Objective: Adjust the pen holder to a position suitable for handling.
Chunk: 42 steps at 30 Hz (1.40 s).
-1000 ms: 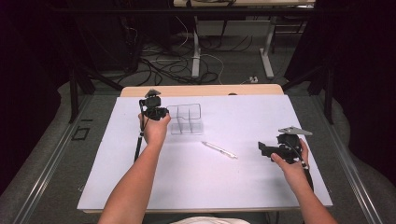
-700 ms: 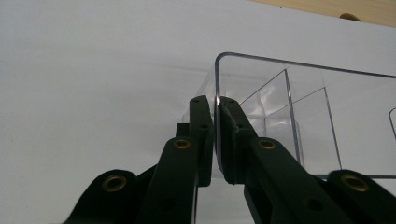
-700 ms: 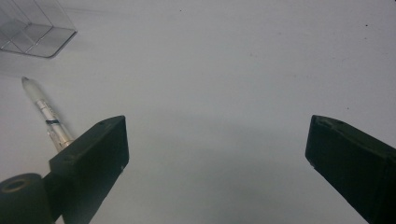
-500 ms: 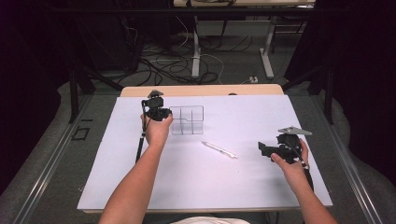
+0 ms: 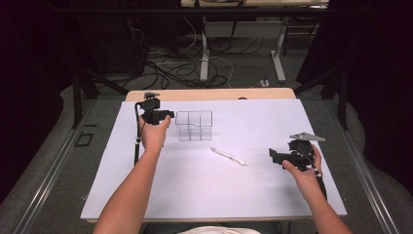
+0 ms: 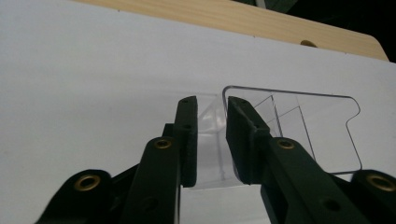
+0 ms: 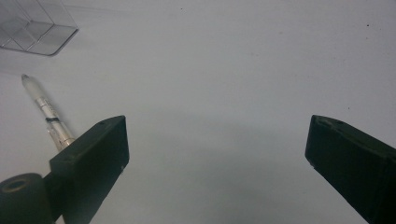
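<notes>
A clear plastic divided holder stands upright on the white sheet toward the far left. My left gripper is at its left end. In the left gripper view the jaws have just been opening and stand slightly apart, with the holder's near side wall in the gap and neither pad pressing on it. A white and silver pen lies flat mid-table, also showing at the left of the right gripper view. My right gripper hovers right of the pen, jaws wide apart with nothing between them.
The white sheet covers the table, and a strip of bare wood shows at the far edge. Beyond the table, cables and desk legs stand on the dark floor. Both forearms reach in from the near edge.
The left gripper has risen a little and edged leftward beside the holder, which stays where it stood. The right gripper and the pen have not moved.
</notes>
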Tool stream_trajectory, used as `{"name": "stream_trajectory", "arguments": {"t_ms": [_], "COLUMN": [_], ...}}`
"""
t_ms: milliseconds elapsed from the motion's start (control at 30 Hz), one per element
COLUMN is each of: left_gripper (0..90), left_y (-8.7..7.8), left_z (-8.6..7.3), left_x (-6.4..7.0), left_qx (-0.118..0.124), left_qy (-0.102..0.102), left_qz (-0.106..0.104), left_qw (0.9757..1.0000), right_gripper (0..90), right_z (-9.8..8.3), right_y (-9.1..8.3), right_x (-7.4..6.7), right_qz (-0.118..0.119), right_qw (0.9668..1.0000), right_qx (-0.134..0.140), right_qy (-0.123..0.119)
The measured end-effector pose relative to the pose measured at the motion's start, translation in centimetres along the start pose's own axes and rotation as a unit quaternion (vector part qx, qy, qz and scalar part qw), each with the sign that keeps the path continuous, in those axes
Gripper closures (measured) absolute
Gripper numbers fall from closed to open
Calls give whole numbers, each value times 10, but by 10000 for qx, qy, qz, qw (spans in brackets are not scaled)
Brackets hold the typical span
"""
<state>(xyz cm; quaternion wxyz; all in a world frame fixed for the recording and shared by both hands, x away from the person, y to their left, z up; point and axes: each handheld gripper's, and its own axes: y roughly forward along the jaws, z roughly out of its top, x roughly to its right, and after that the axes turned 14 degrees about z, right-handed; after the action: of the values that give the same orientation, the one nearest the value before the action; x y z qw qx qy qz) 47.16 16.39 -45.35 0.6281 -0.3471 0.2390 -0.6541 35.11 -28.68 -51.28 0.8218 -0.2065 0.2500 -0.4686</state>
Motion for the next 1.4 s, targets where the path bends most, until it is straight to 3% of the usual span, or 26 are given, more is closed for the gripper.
{"name": "stream_trajectory", "arguments": {"t_ms": [200,267,333,400,567,833,967,1300,1400], "left_gripper": [868,895,898,899,900,900,900,900,900], "left_y": [5,8,11,15,19,25,27,29,30], "left_z": [0,-1,-1,-2,-2,-4,-5,-6,-7], "left_x": [-12,-15,-17,-19,-16,-9,-5,0,5], "left_qx": [-68,-129,-198,-175,-203,-310,-313,-201,-202], "left_qy": [78,156,304,347,624,928,986,972,956], "left_qz": [-111,-258,-234,-351,-544,-607,-659,-545,-600], "left_qw": [9999,9995,9991,9986,9964,9933,9925,9936,9934], "right_gripper": [60,61,61,61,62,62,62,62,62], "right_z": [0,0,0,-1,-1,-1,-2,-2,-2], "right_y": [0,1,1,1,1,3,3,4,5], "right_x": [-1,-1,1,1,1,0,1,0,-1], "right_qz": [5,10,4,9,12,20,20,38,50], "right_qw": [10000,10000,10000,10000,10000,10000,10000,9999,9999], "right_qx": [-16,-12,-37,-40,-55,-72,-74,-96,-99], "right_qy": [-24,6,-33,-26,-13,-37,-46,-46,-27]}}
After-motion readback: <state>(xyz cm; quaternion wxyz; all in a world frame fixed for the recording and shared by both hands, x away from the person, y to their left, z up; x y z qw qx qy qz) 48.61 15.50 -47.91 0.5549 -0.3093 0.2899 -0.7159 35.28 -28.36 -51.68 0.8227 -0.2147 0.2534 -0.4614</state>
